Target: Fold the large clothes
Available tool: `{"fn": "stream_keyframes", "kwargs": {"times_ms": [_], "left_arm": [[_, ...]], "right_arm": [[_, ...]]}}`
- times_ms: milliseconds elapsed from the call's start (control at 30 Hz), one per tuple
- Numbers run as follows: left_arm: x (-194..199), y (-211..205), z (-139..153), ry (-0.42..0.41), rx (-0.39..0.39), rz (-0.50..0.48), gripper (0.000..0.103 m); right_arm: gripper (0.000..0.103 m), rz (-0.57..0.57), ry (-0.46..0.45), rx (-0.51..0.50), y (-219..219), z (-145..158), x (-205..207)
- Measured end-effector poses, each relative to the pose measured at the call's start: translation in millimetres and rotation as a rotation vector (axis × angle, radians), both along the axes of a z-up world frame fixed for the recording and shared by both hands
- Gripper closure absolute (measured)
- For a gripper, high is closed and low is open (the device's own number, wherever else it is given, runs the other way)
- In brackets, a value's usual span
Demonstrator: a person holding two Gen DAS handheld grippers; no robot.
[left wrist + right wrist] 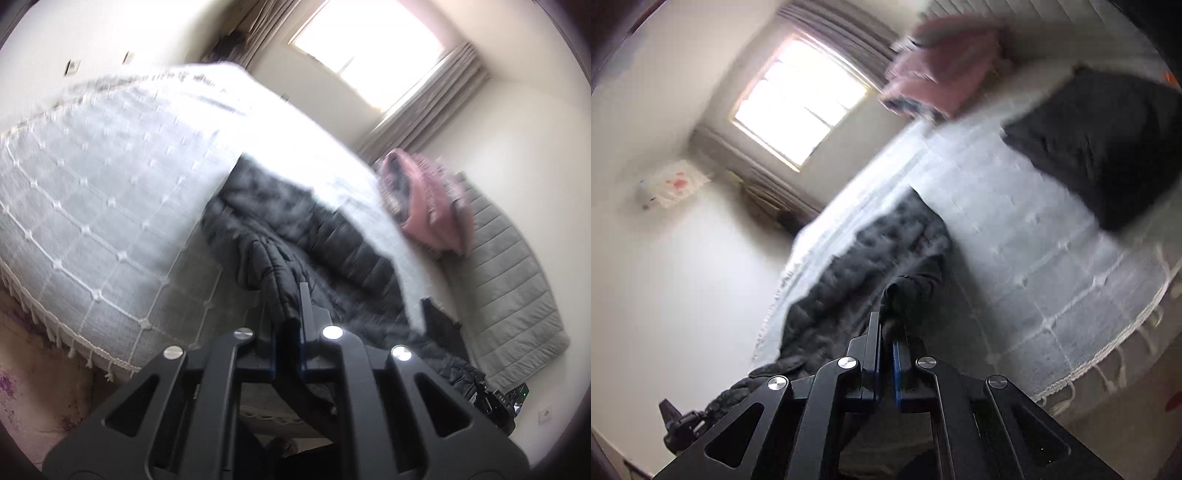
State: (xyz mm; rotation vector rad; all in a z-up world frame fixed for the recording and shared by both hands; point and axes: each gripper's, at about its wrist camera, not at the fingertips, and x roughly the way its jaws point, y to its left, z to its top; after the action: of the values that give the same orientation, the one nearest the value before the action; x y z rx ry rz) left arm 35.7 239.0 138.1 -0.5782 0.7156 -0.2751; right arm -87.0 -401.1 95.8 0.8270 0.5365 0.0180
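While both grippers pinch it, jacket (280, 229) hangs—bedside.

This is a bedroom in a home, shown by the bed (110, 206) with its fringed white checked bedspread (92, 314) filling the left of the frame, the curtained window (369, 48) at upper right, the padded grey headboard (509, 295) at right, and pale plastered walls (683, 277).

At lower centre our right gripper (886, 332) pinches a fold of the black puffer jacket (864, 251) — it trails over the white bedspread (1052, 236); a window (801, 99) glows upper left.
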Motion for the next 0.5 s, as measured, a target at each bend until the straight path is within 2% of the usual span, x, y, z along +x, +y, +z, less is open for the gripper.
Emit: {"fn": "stream_keyframes", "kwargs": {"times_ms": [67,200,233,300,400,433,500], "left_arm": [[-12.3,8.8,20.1,-0.047,-0.021,0.008,0.094],[-28.5,25.6,47.5,-0.146,-0.047,0.024,0.094],[-26.8,22.8,47.2,-0.154,-0.033,0.034,0.094],[-17.0,15.4,34.5,-0.112,-0.026,0.033,0.094],[-2.4,3.5,5.7,-0.026,-0.052,-0.004,0.094],[-0.4,0.8,-0.2,-0.015,-0.037,-0.005,0.095],[0.1,3.6,-7.5,-0.003,-0.02,0.0,0.095]], "right_arm": [[0.1,-0.005,-0.043,-0.014,0.1,19.7,-15.4],[0.102,-0.044,-0.191,-0.056,-4.3,74.6,-61.3],[0.102,-0.055,-0.235,-0.088,-5.2,92.0,-71.9],[0.101,-0.027,-0.256,-0.136,-2.2,104.3,-73.9],[0.098,-0.001,-0.135,-0.142,-7.9,79.2,-40.2],[0.094,0.011,-0.062,-0.129,-10.6,57.3,-25.0],[0.078,0.041,0.061,-0.098,-12.1,16.2,-6.1]]}}
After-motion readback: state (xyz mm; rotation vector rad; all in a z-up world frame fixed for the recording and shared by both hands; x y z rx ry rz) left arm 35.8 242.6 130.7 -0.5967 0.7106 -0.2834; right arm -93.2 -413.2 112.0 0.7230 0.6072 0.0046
